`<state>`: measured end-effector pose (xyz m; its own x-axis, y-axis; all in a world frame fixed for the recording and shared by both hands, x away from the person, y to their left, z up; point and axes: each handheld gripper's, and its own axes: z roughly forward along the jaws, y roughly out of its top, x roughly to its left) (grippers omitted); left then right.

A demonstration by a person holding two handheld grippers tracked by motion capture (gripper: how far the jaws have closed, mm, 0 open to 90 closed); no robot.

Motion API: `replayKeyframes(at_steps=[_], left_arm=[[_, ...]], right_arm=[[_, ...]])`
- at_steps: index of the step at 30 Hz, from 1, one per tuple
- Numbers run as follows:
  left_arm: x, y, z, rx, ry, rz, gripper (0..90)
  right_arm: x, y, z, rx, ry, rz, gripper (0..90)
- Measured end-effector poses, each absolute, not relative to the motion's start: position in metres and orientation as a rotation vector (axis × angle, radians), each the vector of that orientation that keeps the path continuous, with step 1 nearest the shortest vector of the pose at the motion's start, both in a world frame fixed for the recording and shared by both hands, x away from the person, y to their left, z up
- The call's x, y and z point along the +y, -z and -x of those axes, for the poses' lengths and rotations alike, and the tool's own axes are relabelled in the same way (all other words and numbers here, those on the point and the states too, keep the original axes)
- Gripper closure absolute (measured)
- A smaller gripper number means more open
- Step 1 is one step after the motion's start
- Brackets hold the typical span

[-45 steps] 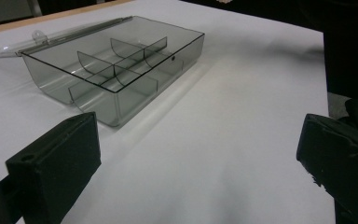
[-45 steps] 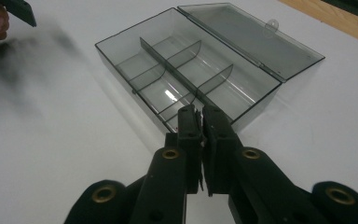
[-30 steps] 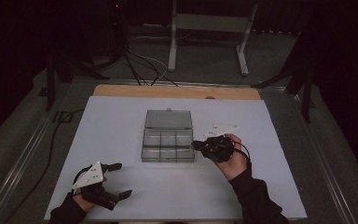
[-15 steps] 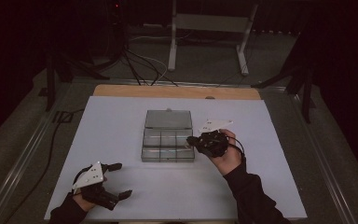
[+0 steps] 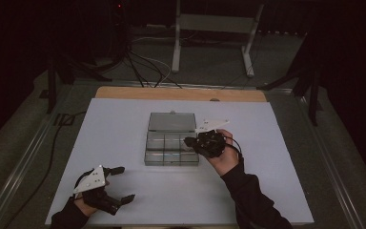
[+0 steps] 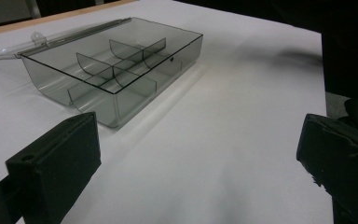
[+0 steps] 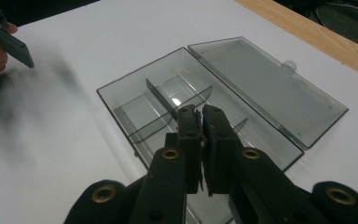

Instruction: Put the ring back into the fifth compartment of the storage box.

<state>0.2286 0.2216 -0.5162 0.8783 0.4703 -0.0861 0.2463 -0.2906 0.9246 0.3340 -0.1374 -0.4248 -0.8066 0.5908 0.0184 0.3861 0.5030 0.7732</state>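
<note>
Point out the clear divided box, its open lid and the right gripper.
clear divided box (image 6: 121, 70), left gripper view, on a middle divider.
open lid (image 7: 265, 88), right gripper view, on the flat panel's middle.
right gripper (image 7: 201, 122), right gripper view, between the tips of its shut jaws.

I see the white table (image 5: 124, 124) with a wooden strip (image 5: 181, 94) along its far edge. Beyond it, on the dark floor, stands a grey metal stand (image 5: 214, 24), with black cables (image 5: 143, 69) tangled to its left.
</note>
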Motion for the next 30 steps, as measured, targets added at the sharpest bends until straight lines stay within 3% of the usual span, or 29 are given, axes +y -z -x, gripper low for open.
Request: replayKeyframes(at_steps=[30], left_arm=[[0.221,0.517,-0.228,0.528,-0.231,-1.889,1.0]], right_arm=[[-0.112,0.452,-0.346,2.561,-1.195,-0.839,86.4]])
